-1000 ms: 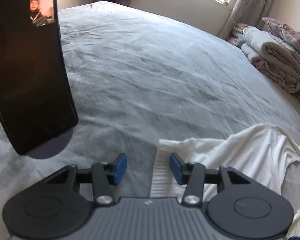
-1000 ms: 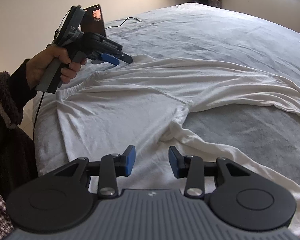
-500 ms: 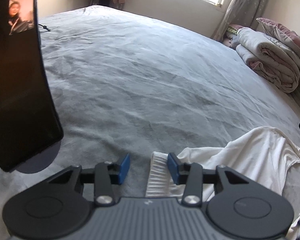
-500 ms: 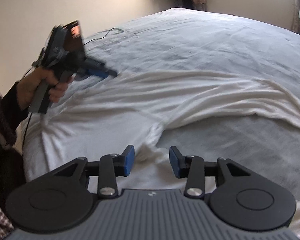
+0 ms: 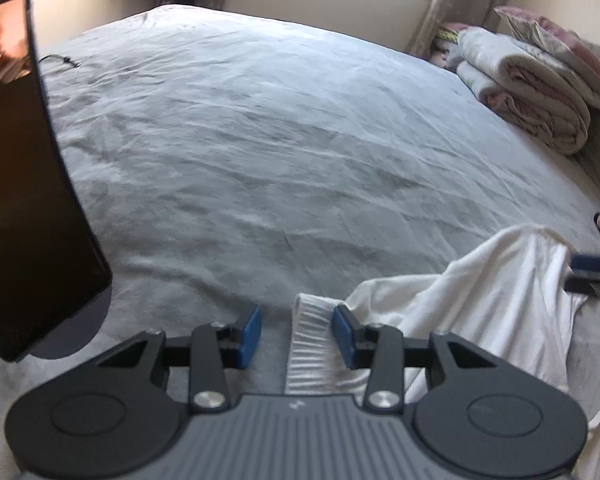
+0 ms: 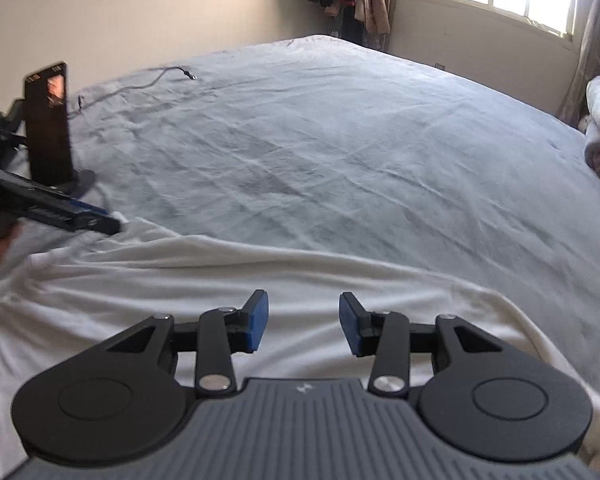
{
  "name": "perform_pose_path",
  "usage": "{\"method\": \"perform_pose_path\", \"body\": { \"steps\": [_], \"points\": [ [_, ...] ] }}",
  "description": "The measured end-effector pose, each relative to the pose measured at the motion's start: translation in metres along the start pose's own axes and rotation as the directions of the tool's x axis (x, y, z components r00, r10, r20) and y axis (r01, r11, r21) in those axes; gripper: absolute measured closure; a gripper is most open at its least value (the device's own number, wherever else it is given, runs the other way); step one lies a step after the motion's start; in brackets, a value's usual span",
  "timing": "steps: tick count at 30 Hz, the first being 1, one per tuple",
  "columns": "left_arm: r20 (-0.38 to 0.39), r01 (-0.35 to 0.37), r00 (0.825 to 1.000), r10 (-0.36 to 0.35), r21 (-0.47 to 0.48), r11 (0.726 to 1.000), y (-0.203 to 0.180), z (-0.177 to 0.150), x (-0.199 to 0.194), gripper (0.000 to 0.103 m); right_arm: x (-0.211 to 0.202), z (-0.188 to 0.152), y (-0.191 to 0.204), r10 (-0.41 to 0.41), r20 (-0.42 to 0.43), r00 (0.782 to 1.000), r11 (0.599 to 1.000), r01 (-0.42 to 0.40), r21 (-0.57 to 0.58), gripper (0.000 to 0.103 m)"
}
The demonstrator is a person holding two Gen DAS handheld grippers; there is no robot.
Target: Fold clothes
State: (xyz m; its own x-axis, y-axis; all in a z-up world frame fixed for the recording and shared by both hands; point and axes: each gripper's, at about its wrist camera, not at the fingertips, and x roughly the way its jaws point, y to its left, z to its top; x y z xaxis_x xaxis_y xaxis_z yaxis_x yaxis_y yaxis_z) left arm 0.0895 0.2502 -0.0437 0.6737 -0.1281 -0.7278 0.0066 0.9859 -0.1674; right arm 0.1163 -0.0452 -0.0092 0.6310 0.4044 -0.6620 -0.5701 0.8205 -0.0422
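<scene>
- While a white long-sleeved top (image 6: 228, 280) lies spread and rumpled across a grey bedspread (image 6: 340, 152), both handheld grippers are seen poised at its edges with fingers parted and nothing clamped.
- The ribbed hem band (image 5: 312, 340) of the top is framed between the blue pads of the left gripper (image 5: 296, 334), closer to the right-hand pad; the jaws are held apart, and the band is not pinched.
- Compared with a second ago, the ribbed band is seen deeper between the left fingers and nearer their centre, a sign that the gripper has been advanced onto the hem.
- The right gripper (image 6: 303, 322) is shown open above the body of the top, plain white cloth lying between and ahead of its pads. A second ago a sleeve seam and a bare wedge of bedspread lay ahead of these fingers; the view has since been swung so that a long upper edge of the garment crosses beyond the fingertips.
- Beyond the left fingers and off to their left, a dark phone (image 5: 24, 184) on a round stand is seen upright on the bed; a folded quilt (image 5: 528, 80) is stacked far ahead to the right.
- Judged from the shift, two grasp points on the garment appear to be lined up, the hem for the left and the body cloth for the right. Whether a fold has been made cannot be told, as the top lies loosely bunched, not in a neat rectangle.
</scene>
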Motion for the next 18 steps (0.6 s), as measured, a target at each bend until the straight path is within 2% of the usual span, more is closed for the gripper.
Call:
{"method": "perform_pose_path", "body": {
  "steps": [2,4,9,13,17,18],
  "points": [
    [0.002,-0.006,1.000,0.006,0.015,1.000,-0.003,-0.001,0.001,0.068,0.014,0.003,0.001,-0.021,-0.015,1.000,0.999,0.021,-0.025,0.059],
    [0.005,0.006,1.000,-0.006,0.009,1.000,-0.004,-0.002,0.002,0.082,0.027,0.005,0.002,-0.046,-0.034,0.998,0.997,0.044,-0.061,0.059],
    [0.028,-0.033,0.999,0.032,0.028,0.999,-0.012,-0.004,0.001,0.085,0.053,0.008,-0.001,-0.126,-0.086,0.988,0.980,0.111,-0.163,0.062],
    [0.054,-0.061,0.997,0.060,0.008,0.998,-0.009,-0.002,0.000,0.090,0.063,0.015,-0.004,-0.133,-0.073,0.988,0.972,0.115,-0.207,0.062],
    [0.082,-0.102,0.991,0.103,-0.014,0.995,-0.006,0.000,-0.002,0.091,0.074,0.022,-0.001,-0.125,-0.058,0.990,0.953,0.104,-0.284,0.063],
    [0.084,-0.112,0.990,0.113,-0.024,0.993,-0.004,0.001,-0.002,0.091,0.077,0.023,-0.001,-0.115,-0.064,0.991,0.951,0.091,-0.296,0.067]
  ]
}}
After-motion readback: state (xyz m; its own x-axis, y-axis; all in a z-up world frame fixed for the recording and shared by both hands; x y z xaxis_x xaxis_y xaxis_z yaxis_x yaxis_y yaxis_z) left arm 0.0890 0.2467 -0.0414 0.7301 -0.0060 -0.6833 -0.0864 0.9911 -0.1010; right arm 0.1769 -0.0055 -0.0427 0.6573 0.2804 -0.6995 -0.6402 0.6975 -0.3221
